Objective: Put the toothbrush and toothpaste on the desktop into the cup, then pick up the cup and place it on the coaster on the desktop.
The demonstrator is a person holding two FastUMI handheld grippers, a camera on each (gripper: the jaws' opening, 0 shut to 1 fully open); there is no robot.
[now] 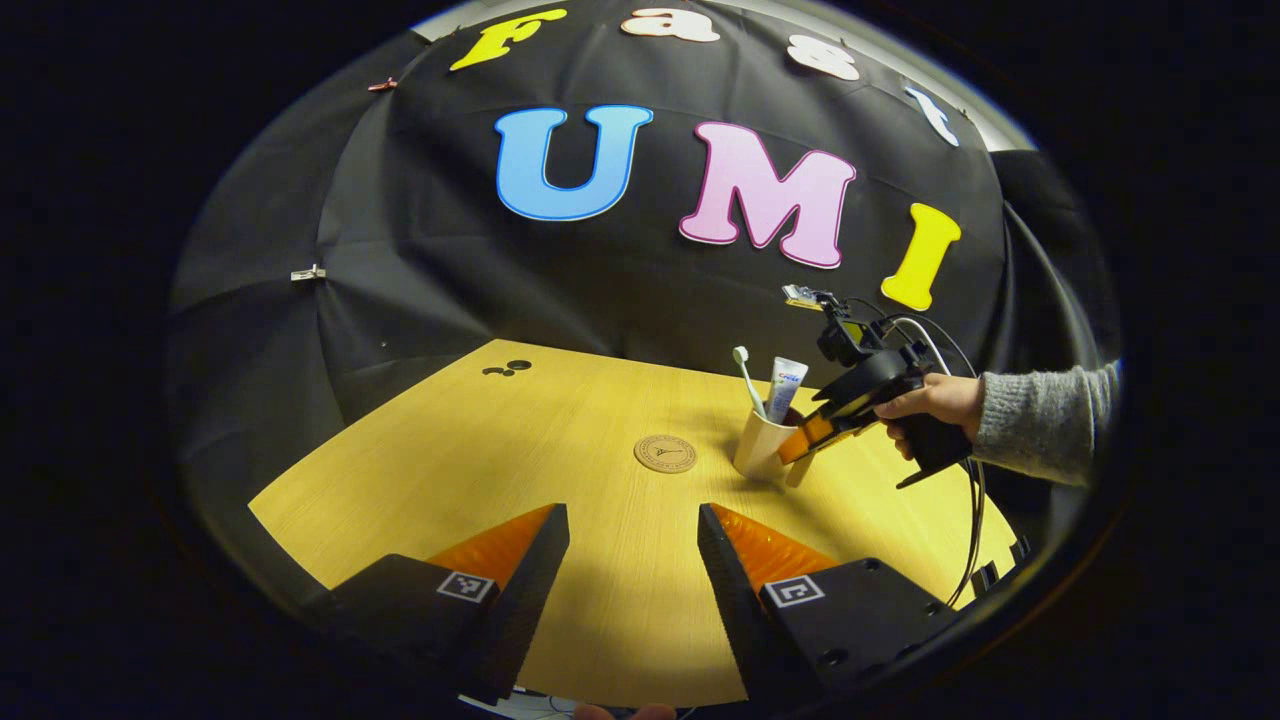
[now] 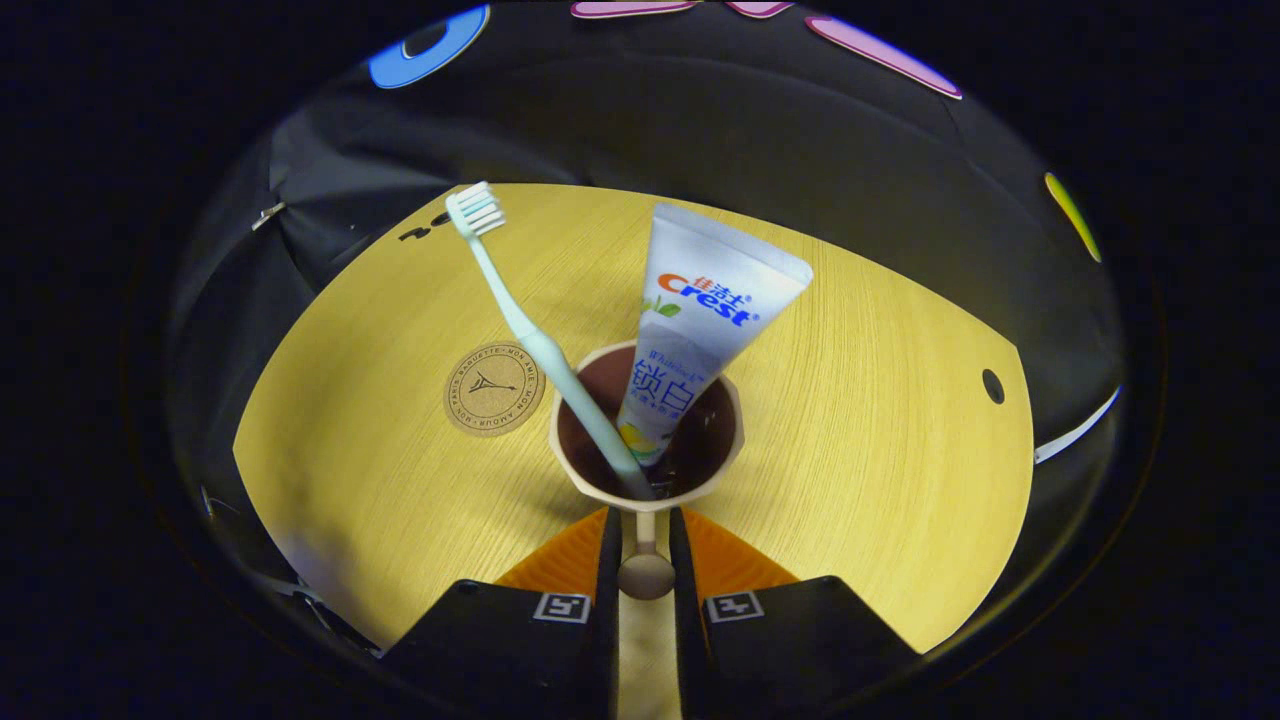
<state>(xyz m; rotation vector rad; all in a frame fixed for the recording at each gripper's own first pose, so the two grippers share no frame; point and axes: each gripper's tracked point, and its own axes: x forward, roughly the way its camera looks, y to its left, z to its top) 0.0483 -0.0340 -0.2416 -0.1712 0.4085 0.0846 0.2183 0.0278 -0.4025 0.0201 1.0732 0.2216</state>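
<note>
A: Cream-coloured handle pinched between both fingers — that is what the right gripper (image 2: 645, 545) holds, closed narrow on the handle of the cup (image 2: 648, 420). The cup sits dead ahead at twelve o'clock in the right gripper view.

B: And what is inside?

A: The toothbrush (image 2: 530, 335) leans out toward eleven o'clock, bristles up; the toothpaste (image 2: 690, 330) stands nearly upright, tilting toward one o'clock. Both are already in.

B: Then the coaster?

A: The coaster (image 2: 493, 389) lies flat on the desktop (image 2: 880, 430), just beside the cup at about ten o'clock from it. I judge the carry to be short and leftward.

B: The other side?

A: In the left gripper view the left gripper (image 1: 632, 560) hangs with jaws wide and nothing between them. From there the coaster (image 1: 665, 453) is at twelve o'clock, the cup (image 1: 762, 445) at one o'clock, with the right gripper (image 1: 805, 445) and a person's hand (image 1: 935, 400) behind it.

B: So the right one is nearer.

A: Yes; it has the cup, whose long axis is vertical and should stay so.
</note>
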